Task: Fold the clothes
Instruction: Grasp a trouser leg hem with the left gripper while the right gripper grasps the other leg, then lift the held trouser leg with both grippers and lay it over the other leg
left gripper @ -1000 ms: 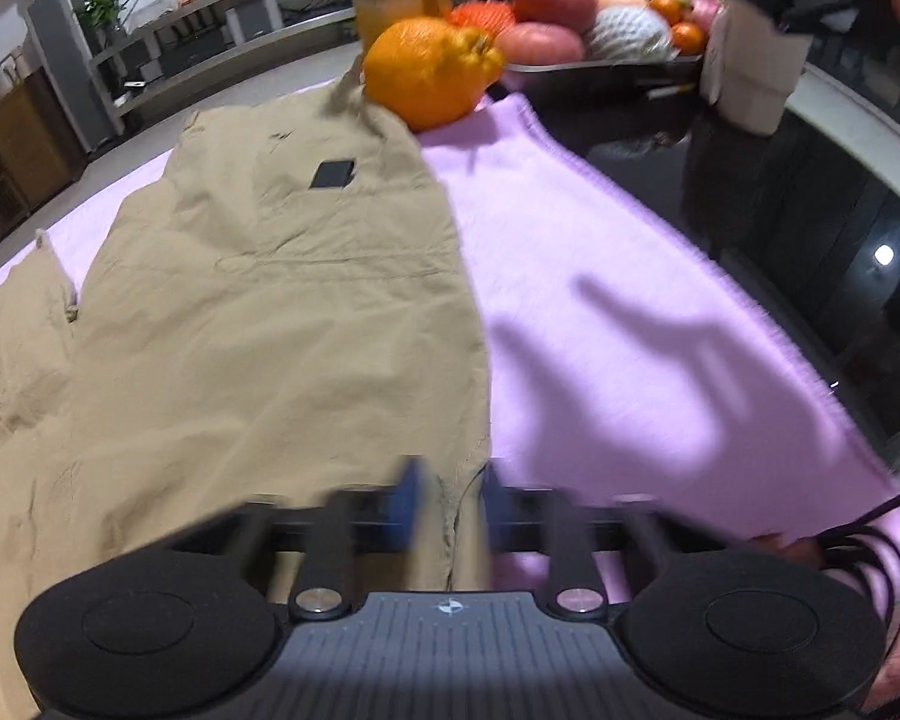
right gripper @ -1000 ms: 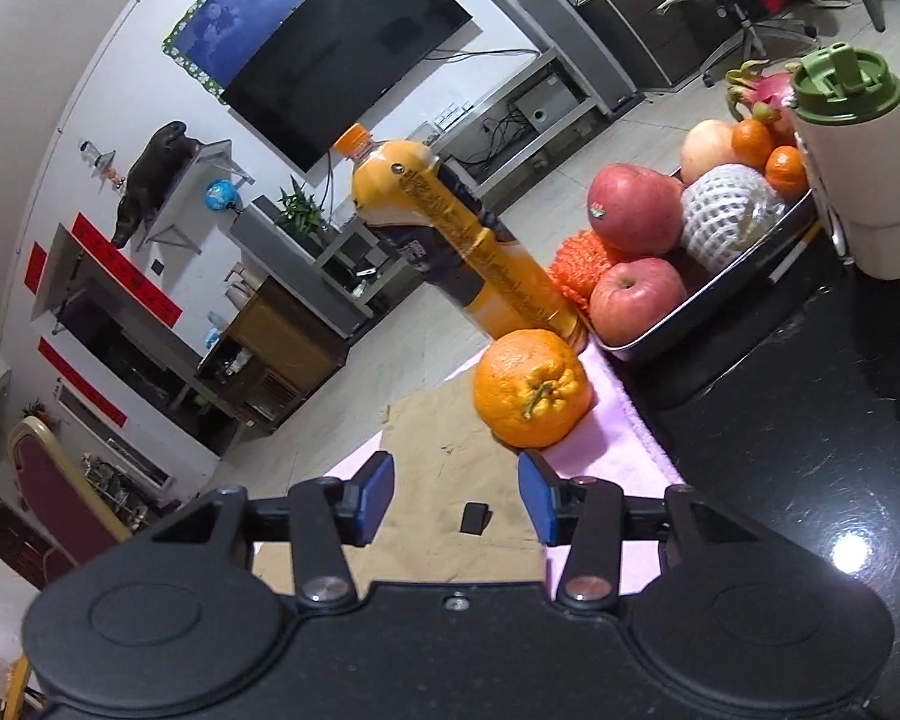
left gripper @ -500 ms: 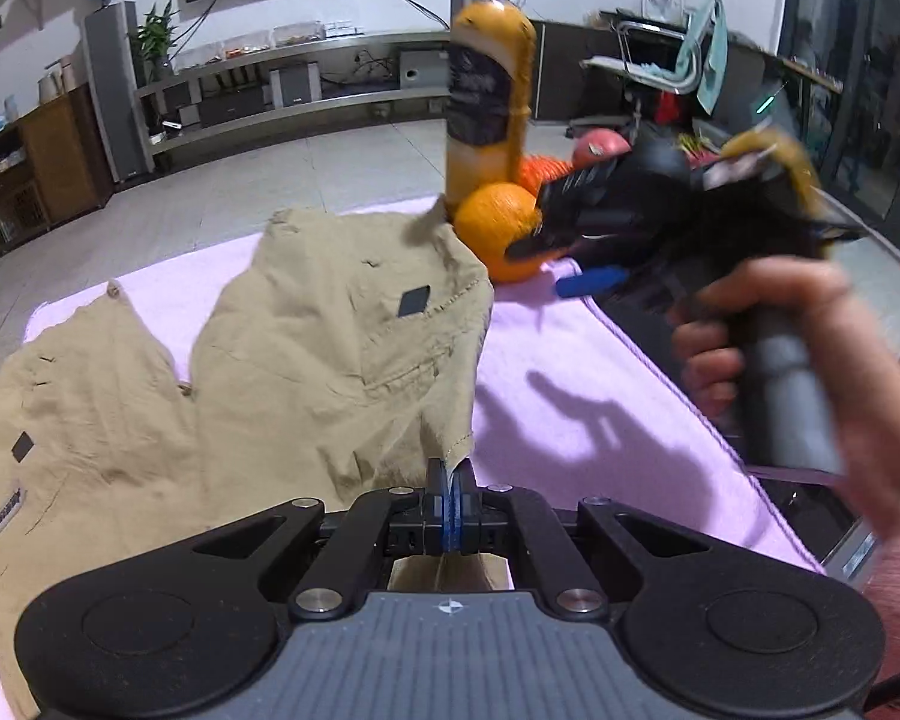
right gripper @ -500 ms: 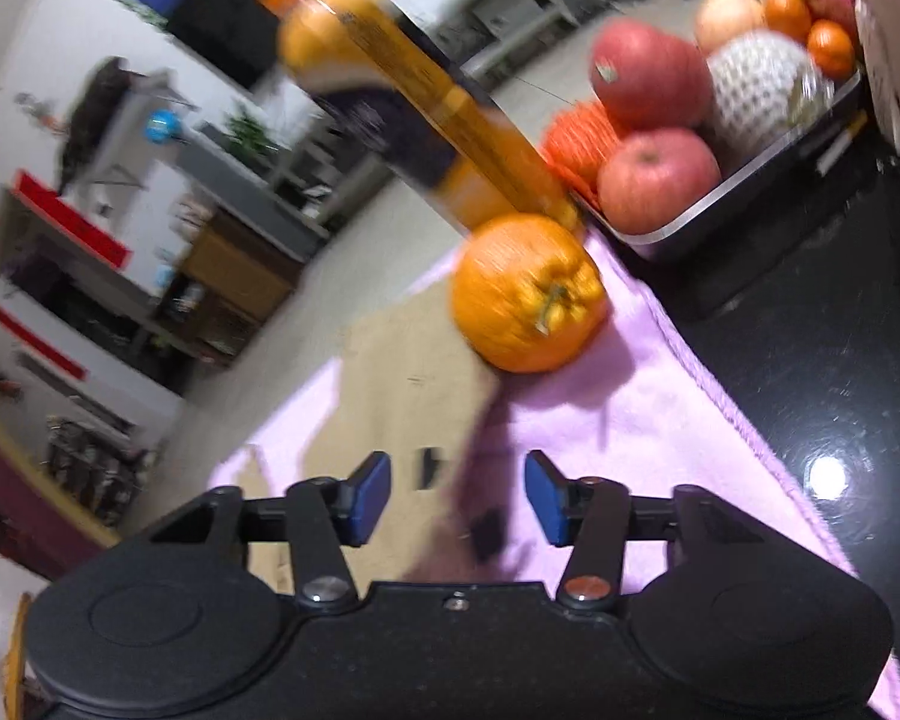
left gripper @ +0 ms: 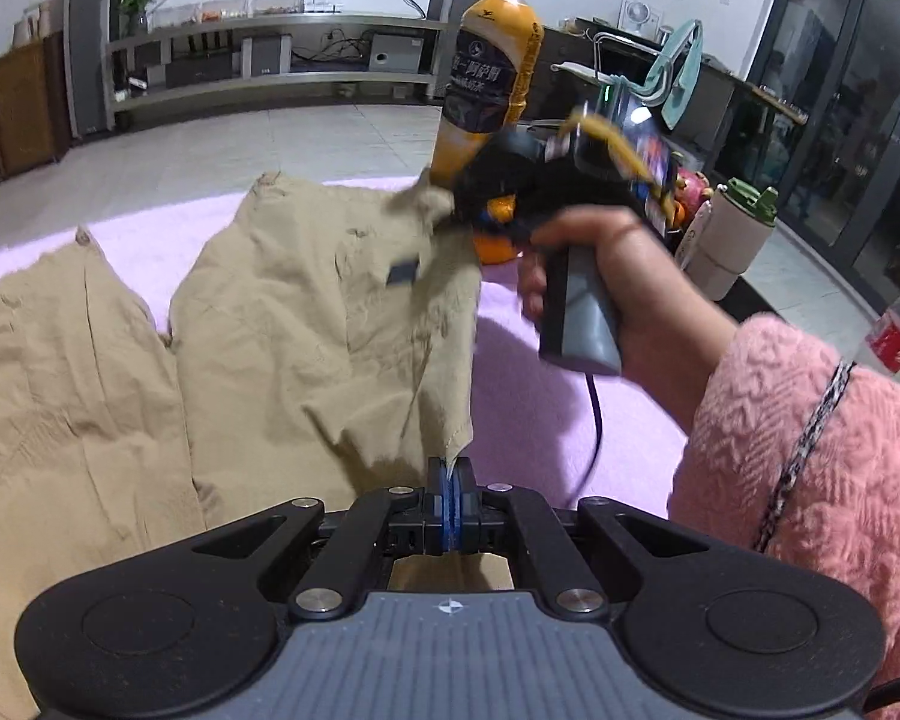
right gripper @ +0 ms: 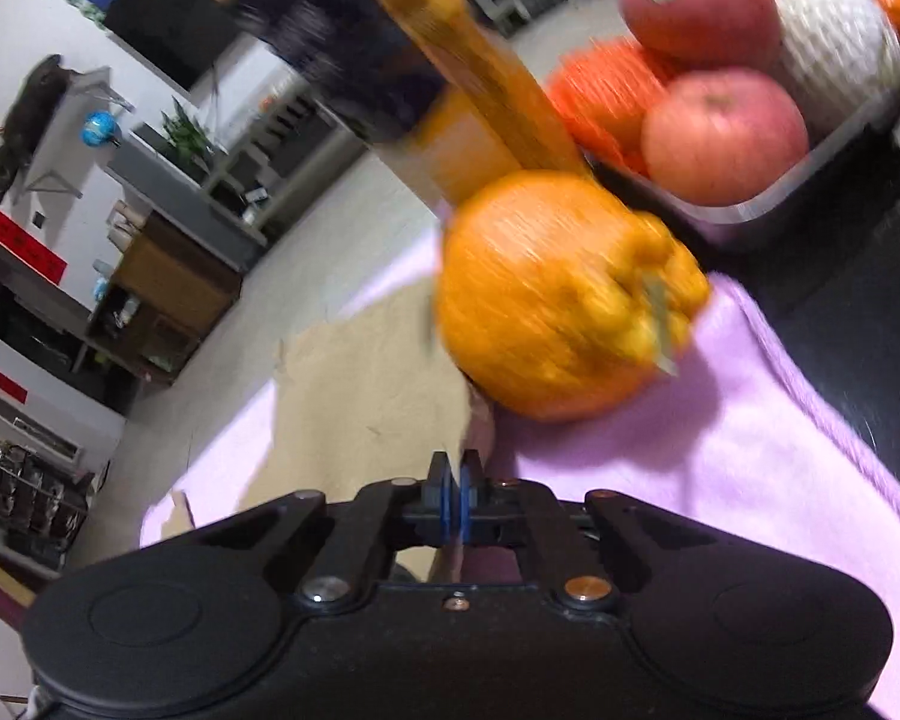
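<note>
Since 0.5 s ago our right gripper [right gripper: 453, 501] has closed on the khaki shorts [left gripper: 324, 324]' far corner; left gripper [left gripper: 450, 501] stays clamped on the near hem, over the pink blanket [left gripper: 528, 420].

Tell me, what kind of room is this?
Most likely a home living room: a low media shelf with speakers along the far wall, a tray of fruit and a juice bottle beside khaki trousers.

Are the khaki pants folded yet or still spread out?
Spread, not folded. The khaki pants lie mostly flat on the pink blanket; left gripper and right gripper pinch their right edge.
</note>
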Demonstrator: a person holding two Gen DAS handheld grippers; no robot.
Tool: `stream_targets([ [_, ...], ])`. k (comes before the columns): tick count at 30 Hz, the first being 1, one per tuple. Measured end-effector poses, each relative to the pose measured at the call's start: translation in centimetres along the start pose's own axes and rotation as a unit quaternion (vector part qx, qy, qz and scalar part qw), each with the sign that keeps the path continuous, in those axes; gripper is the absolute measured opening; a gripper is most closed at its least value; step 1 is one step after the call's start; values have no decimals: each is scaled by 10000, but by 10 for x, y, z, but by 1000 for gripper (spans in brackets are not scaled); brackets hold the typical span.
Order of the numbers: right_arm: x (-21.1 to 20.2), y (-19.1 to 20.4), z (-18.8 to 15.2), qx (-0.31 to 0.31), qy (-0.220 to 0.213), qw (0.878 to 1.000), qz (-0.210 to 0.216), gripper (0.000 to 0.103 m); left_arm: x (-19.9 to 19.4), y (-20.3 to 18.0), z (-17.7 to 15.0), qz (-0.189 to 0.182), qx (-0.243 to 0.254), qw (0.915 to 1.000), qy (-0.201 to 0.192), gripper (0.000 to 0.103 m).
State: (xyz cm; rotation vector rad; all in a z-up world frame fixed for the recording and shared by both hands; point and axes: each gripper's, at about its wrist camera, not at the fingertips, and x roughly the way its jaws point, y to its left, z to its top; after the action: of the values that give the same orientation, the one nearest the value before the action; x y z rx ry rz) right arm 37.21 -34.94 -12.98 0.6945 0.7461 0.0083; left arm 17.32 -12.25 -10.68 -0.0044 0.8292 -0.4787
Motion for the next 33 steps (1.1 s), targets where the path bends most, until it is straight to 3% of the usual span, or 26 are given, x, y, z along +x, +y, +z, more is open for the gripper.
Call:
stream_targets([
  [5,-43,84,-12,-1262,-825,9886,-25,3,-7,37,-10,-611,-558,9965,-100,1],
  [9,-57,179,-39,-2484,-1111,9621,-199,3,-41,81,-14,-858,-1239,9875,-460,1],
  [13,-53,271,-85,-3560,-1141,9275,-86,3,-96,133,-31,-697,-1745,9781,-892,1],
  [17,-31,342,-148,-4357,-869,8954,295,3,-137,183,-68,-160,-2208,9692,-1077,0],
  [19,-9,365,-184,-4661,-555,8818,463,3,-142,206,-90,176,-2584,9603,-1036,0],
  [21,17,382,-219,-4906,-178,8693,573,3,-130,228,-108,535,-2941,9516,-709,0],
  [22,35,384,-234,-4929,108,8683,554,3,-119,238,-114,741,-3171,9447,-379,0],
  [24,71,378,-257,-4819,748,8716,497,3,-106,255,-125,729,-3600,9301,58,0],
  [28,100,363,-287,-4620,1386,8748,452,3,-107,250,-122,670,-3559,9321,44,0],
  [33,84,360,-277,-4367,1402,8866,593,3,-108,246,-120,586,-3560,9327,18,0],
])
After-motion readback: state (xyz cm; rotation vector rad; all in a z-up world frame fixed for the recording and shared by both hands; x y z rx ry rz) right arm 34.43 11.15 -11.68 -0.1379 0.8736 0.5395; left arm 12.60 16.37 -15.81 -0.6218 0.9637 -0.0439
